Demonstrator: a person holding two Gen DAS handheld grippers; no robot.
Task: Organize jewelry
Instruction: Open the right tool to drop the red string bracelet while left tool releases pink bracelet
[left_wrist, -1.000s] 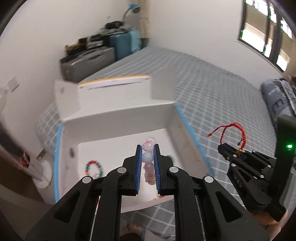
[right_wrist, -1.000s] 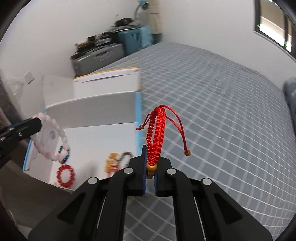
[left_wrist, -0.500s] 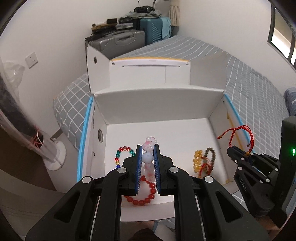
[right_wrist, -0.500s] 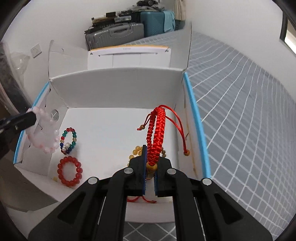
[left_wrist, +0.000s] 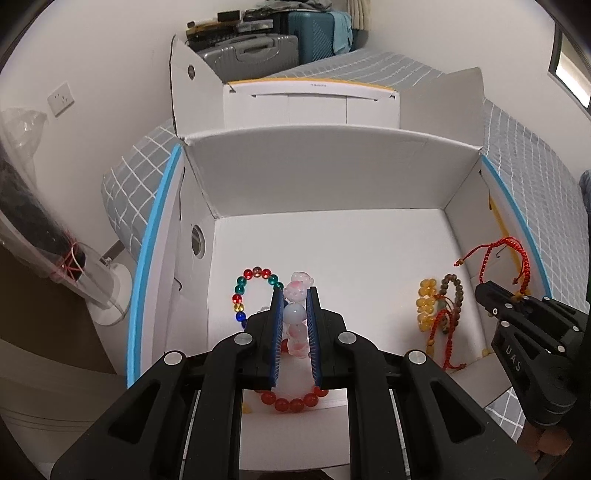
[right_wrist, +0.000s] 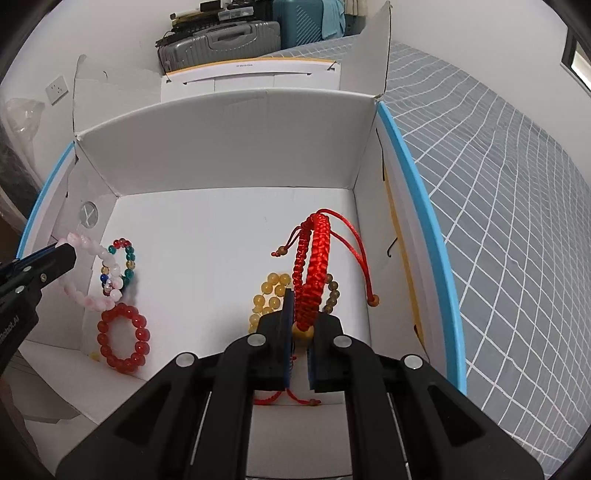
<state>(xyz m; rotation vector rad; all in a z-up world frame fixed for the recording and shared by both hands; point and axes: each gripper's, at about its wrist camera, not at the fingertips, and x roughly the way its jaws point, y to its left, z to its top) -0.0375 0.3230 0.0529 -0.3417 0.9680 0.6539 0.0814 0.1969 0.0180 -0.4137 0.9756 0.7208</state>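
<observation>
Grey checked bed (right_wrist: 498, 192); white box (left_wrist: 332, 170) on it; suitcases (left_wrist: 243, 51) at 12 o'clock. Left tool (left_wrist: 295, 314) grips pink bead bracelet (left_wrist: 295, 295); right tool (right_wrist: 300, 325) grips red cord bracelet (right_wrist: 314, 258).

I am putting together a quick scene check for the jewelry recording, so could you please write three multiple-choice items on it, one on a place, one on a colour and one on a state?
1. Where does the red bead bracelet lie?
A. on the bed cover
B. on the floor of the white box
C. on the suitcase

2. What colour is the braided cord bracelet in the right gripper?
A. red
B. green
C. black

3. What state is the left gripper in?
A. open and empty
B. shut on nothing
C. shut on the pale pink bead bracelet

Answers:
1 B, the red beads rest on the box floor near its left wall.
2 A, the braid rising from between the pads is bright red.
3 C, the pale beads sit pinched between the blue pads.
</observation>
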